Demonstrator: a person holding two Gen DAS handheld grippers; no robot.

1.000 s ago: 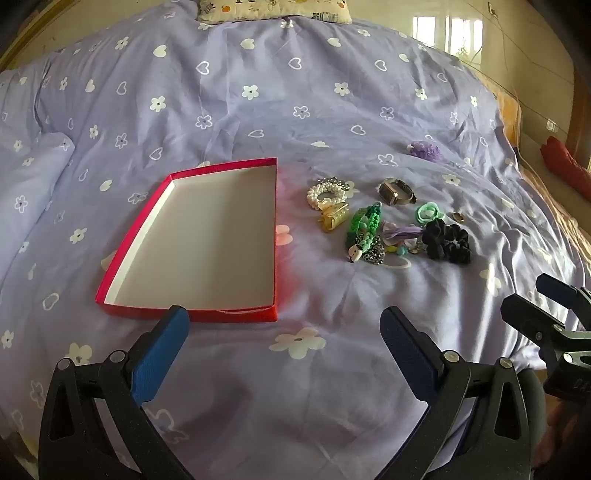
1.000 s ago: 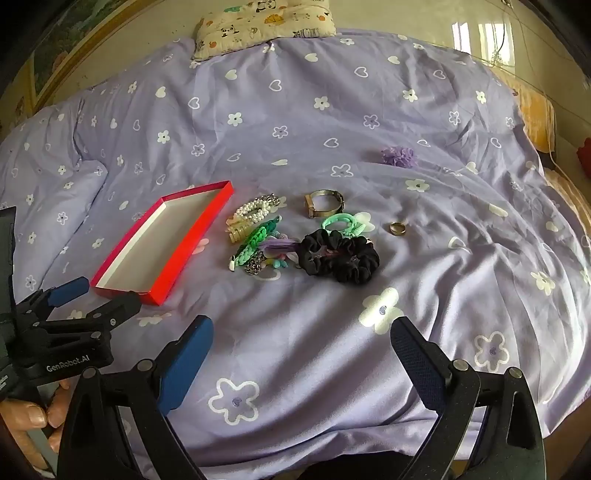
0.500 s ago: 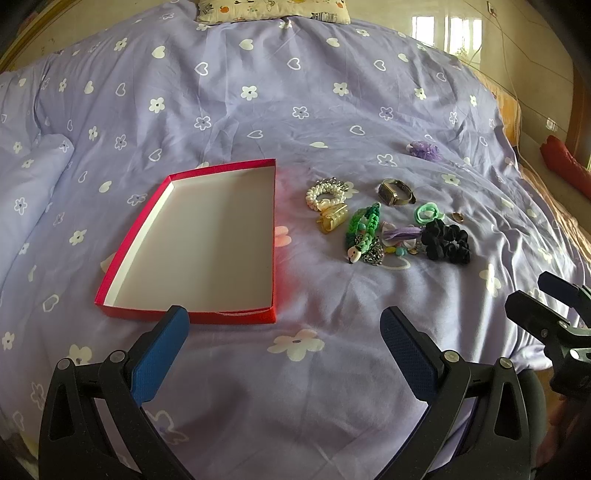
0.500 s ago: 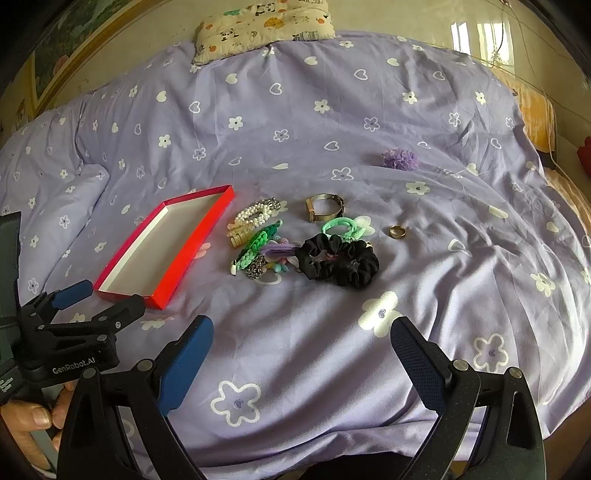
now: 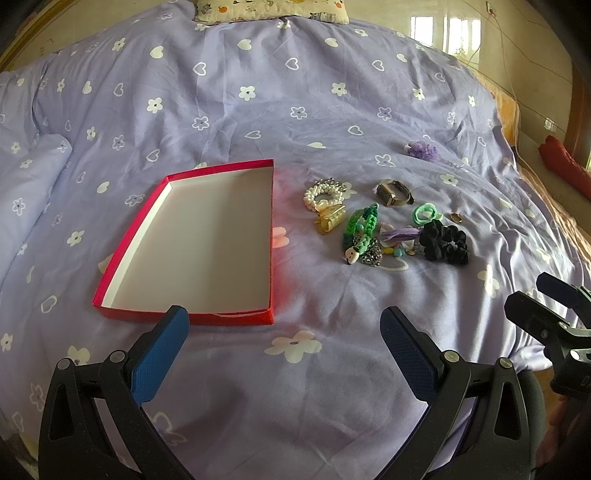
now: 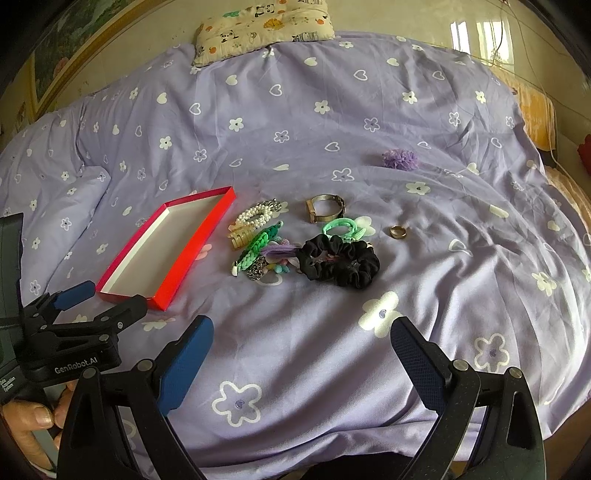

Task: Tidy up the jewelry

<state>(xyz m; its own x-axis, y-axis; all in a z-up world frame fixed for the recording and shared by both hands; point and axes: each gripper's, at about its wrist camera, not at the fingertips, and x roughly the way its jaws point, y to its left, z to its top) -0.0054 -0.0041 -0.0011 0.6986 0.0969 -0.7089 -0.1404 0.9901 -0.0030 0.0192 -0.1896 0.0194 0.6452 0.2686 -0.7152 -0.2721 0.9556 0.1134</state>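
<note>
An empty red box (image 5: pixel 199 243) with a white inside lies on the purple bedspread; it also shows in the right wrist view (image 6: pixel 166 247). Right of it lies a cluster of jewelry: a pearl bracelet (image 5: pixel 323 194), a gold hair clip (image 5: pixel 330 219), a green braided bracelet (image 5: pixel 360 227), a watch (image 5: pixel 393 192), a green hair tie (image 5: pixel 424 214), a black scrunchie (image 6: pixel 340 260), a gold ring (image 6: pixel 398 232) and a purple flower piece (image 6: pixel 400 158). My left gripper (image 5: pixel 284 341) is open and empty, near the box's front edge. My right gripper (image 6: pixel 301 345) is open and empty, in front of the scrunchie.
A patterned pillow (image 6: pixel 264 27) lies at the head of the bed. A folded quilt bulge (image 5: pixel 26 177) sits at the left. The bed's right edge (image 5: pixel 546 206) drops to the floor, with a red object (image 5: pixel 565 168) beyond it.
Both grippers have drifted slightly; the right view now takes in more of the pillow. The box and jewelry have not moved.
</note>
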